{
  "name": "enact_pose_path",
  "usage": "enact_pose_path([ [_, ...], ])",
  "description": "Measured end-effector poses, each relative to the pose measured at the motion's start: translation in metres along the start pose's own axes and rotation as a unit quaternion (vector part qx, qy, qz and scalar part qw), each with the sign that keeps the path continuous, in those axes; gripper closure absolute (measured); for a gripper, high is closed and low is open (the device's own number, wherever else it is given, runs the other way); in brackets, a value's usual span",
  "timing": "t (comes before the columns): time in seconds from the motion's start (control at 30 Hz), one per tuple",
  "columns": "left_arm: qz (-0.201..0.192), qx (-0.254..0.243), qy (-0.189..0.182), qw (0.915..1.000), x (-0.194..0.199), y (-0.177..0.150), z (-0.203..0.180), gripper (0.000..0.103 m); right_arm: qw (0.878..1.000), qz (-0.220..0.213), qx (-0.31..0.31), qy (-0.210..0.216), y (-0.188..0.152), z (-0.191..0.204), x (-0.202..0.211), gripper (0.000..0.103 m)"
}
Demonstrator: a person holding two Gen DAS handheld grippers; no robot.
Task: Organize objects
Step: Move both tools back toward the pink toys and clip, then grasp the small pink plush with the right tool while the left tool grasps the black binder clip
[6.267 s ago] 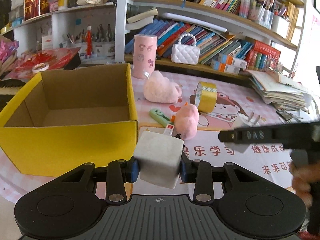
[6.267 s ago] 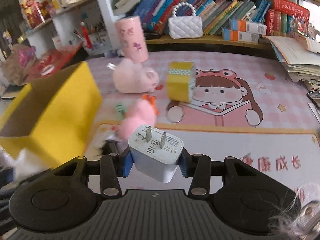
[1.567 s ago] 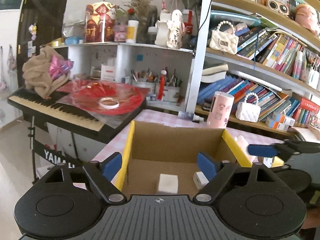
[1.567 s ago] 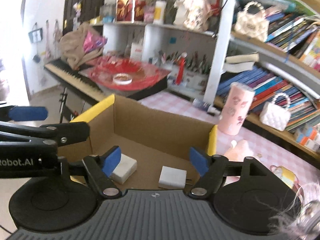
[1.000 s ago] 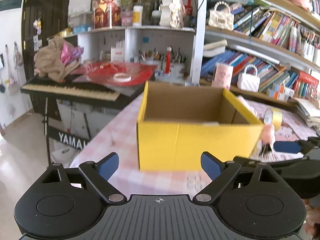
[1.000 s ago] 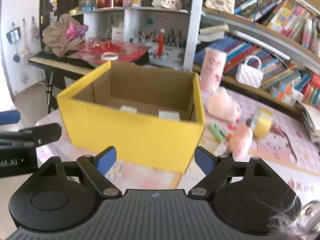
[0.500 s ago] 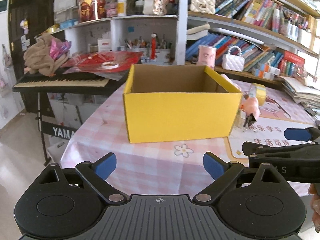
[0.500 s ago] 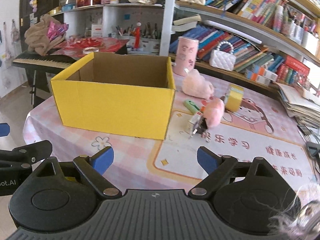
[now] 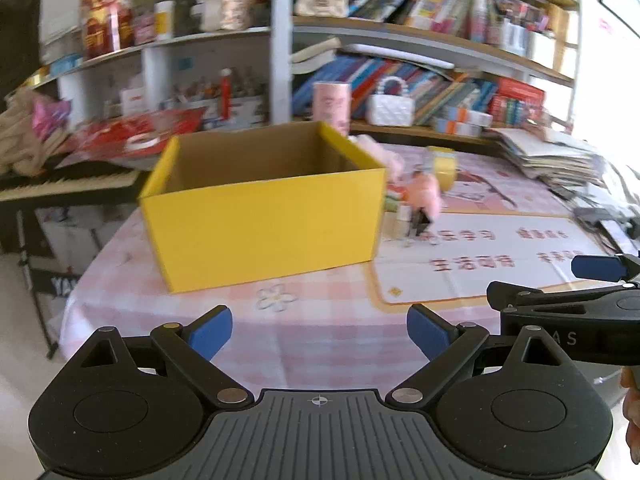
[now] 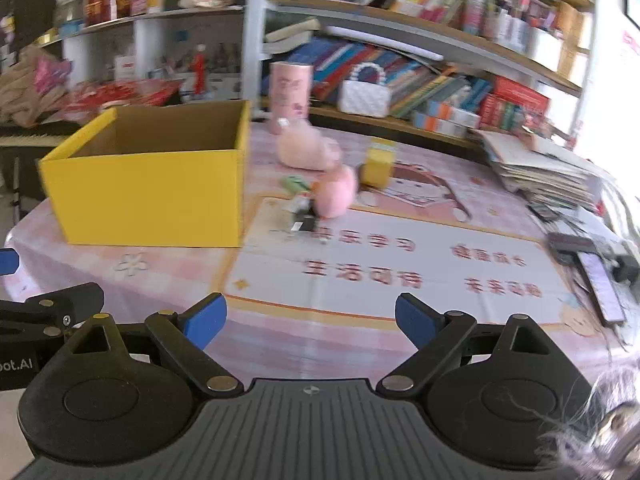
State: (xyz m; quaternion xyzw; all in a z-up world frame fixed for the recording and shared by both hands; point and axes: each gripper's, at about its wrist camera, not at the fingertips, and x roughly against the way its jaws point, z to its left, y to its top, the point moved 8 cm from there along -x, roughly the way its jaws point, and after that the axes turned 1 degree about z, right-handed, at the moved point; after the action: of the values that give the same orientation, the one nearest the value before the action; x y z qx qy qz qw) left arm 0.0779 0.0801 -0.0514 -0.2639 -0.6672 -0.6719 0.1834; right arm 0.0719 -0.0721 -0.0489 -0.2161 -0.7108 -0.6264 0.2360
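Right now we have both claws released and empty: left gripper (image 9: 319, 329) has its blue pads spread wide over bare tablecloth, nothing between them, touching nothing. Right gripper (image 10: 310, 319) is the same, spread wide with only the printed mat (image 10: 400, 264) showing in the gap. Both bodies are matte black plastic with a ribbed top plate and flat rubbery blue pads.

Under them we see the table (image 9: 320, 340): glossy pink-check cloth with a flower print, and a smooth white mat with red characters and an orange border.

Further out sits the yellow box (image 10: 152, 196), open-top corrugated cardboard, yellow outside, raw brown inside, standing upright on the cloth just left of the mat. We can't see its floor from either view.

Just right of the box is the loose clutter: a small black-and-white item (image 10: 302, 220), blurred; a fuzzy pink plush (image 10: 336, 194); a green item (image 10: 296, 183); a yellow tape roll (image 10: 378, 168) on edge. Behind those lies a larger pale pink plush (image 10: 308, 148).

Farthest back we see a pink printed cylinder (image 10: 289, 92), a white quilted handbag (image 10: 364, 96) with a bead handle, and packed bookshelves (image 10: 440, 60).
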Motion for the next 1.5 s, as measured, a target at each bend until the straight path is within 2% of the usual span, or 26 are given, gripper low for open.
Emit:
enact_pose_path([
  [0.23, 0.003, -0.023, -0.03, 0.9993, -0.012, 0.007, -0.031, 0.007, 0.999, 0.005, -0.026, -0.036, -0.006, -0.036, 0.002, 0.011],
  [0.53, 0.016, -0.036, -0.05, 0.998, -0.036, 0.016, -0.069, 0.007, 0.997, 0.02, -0.04, -0.058, -0.008, -0.077, -0.011, 0.011],
  [0.83, 0.03, -0.037, -0.05, 0.9976, -0.065, 0.029, -0.093, 0.007, 0.997, 0.032, -0.037, -0.058, 0.004, -0.107, -0.039, 0.011],
  [1.03, 0.022, -0.042, -0.05, 0.9976, -0.084, 0.038, -0.113, 0.007, 0.997, 0.03, -0.051, -0.052, 0.017, -0.129, -0.06, 0.011],
  [1.33, 0.038, -0.018, -0.036, 0.9985, -0.126, 0.053, -0.14, 0.007, 0.997, 0.0, -0.065, -0.036, 0.051, -0.171, -0.091, 0.011],
  [1.5, 0.045, 0.016, 0.002, 0.9988, -0.153, 0.059, -0.144, 0.008, 0.998, 0.006, -0.058, -0.015, 0.063, -0.188, -0.111, 0.011],
])
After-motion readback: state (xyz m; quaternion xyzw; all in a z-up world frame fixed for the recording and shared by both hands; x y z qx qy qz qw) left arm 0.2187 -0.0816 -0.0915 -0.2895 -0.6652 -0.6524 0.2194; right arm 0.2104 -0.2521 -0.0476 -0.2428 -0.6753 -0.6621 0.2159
